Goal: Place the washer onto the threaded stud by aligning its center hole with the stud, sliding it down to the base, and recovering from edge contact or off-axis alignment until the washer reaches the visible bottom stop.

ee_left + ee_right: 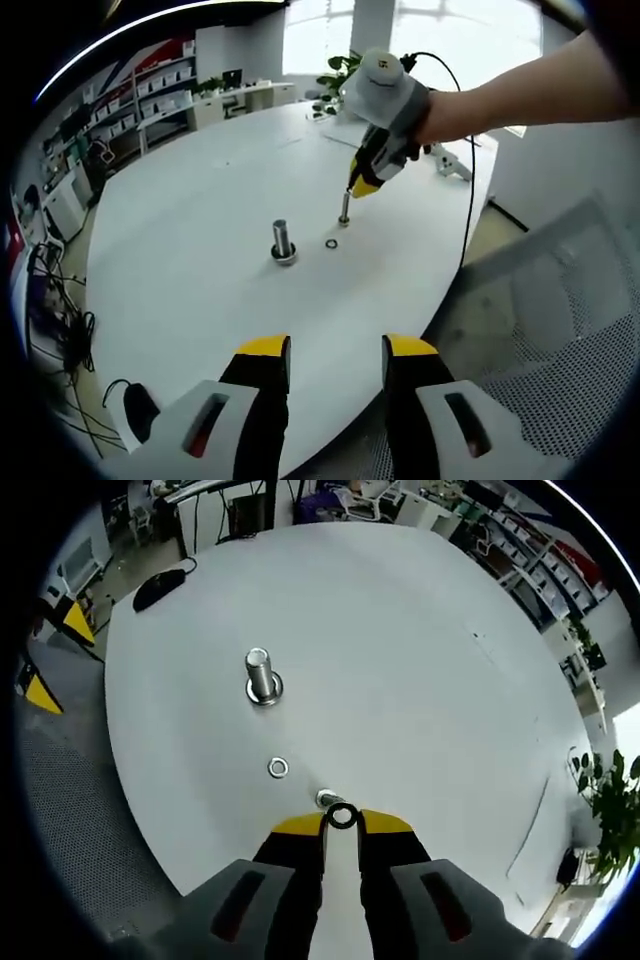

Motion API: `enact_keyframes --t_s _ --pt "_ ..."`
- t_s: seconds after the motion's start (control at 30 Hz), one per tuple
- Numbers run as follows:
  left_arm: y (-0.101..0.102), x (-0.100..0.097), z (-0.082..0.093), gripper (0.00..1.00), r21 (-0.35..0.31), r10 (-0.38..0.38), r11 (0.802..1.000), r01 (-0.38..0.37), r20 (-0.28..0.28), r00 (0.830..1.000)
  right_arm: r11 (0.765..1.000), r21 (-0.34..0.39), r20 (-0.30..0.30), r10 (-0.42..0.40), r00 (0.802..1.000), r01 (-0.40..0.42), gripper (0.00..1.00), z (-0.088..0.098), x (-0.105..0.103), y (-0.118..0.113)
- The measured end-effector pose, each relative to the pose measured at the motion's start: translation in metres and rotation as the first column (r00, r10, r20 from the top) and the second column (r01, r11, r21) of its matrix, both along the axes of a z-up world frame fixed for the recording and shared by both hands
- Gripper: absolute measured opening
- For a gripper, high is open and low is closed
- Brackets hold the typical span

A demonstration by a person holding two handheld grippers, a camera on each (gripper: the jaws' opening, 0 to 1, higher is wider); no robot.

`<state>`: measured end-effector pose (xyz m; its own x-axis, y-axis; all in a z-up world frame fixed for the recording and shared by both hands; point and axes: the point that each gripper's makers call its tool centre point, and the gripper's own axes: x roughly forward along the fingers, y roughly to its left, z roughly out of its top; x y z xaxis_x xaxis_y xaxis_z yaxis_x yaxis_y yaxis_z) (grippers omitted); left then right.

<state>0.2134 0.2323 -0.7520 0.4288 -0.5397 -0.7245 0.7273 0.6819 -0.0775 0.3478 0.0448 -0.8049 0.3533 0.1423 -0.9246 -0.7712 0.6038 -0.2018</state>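
Observation:
My right gripper (342,825) is shut on a small dark washer (342,816), which hangs just over the top of a short threaded stud (326,799). In the left gripper view, a hand holds that right gripper (364,186) tilted right above the short stud (344,209). A loose silver washer (278,768) lies flat on the white table (420,650), beside the stud; it is also a small ring (331,243). A thicker stud (262,676) (283,242) stands upright farther off with a ring at its base. My left gripper (335,360) is open at the near table edge.
A black mouse (160,588) (140,410) lies near the table's edge. A black cable (468,200) runs from the right gripper across the table rim. A grey mesh chair (560,330) stands just off the table. A potted plant (340,75) stands at the far end.

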Motion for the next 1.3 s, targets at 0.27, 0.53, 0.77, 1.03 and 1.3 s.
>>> enact_keyframes --t_s 0.27,0.53,0.77,1.03,1.3 --pt "0.0 0.0 -0.001 0.35 0.001 -0.002 1.0 0.002 -0.002 1.0 1.0 0.002 -0.007 0.008 1.0 -0.008 0.14 -0.004 0.002 0.002" --pt "0.001 -0.001 -0.001 0.35 0.002 -0.001 1.0 0.001 -0.005 1.0 1.0 -0.004 -0.025 0.015 1.0 -0.015 0.14 -0.01 0.004 0.005" --pt "0.001 -0.001 -0.003 0.35 0.004 0.0 1.0 0.0 -0.009 1.0 1.0 -0.011 -0.053 0.01 0.999 -0.011 0.14 -0.023 0.003 0.004" --pt "0.002 -0.001 -0.005 0.35 0.006 0.004 1.0 -0.004 -0.019 1.0 1.0 -0.02 -0.089 0.002 0.996 -0.004 0.15 -0.04 0.003 0.005" --pt "0.0 -0.004 -0.006 0.35 0.013 -0.008 1.0 0.008 -0.022 1.0 1.0 -0.023 -0.12 -0.007 0.993 0.004 0.15 -0.052 0.001 0.006"
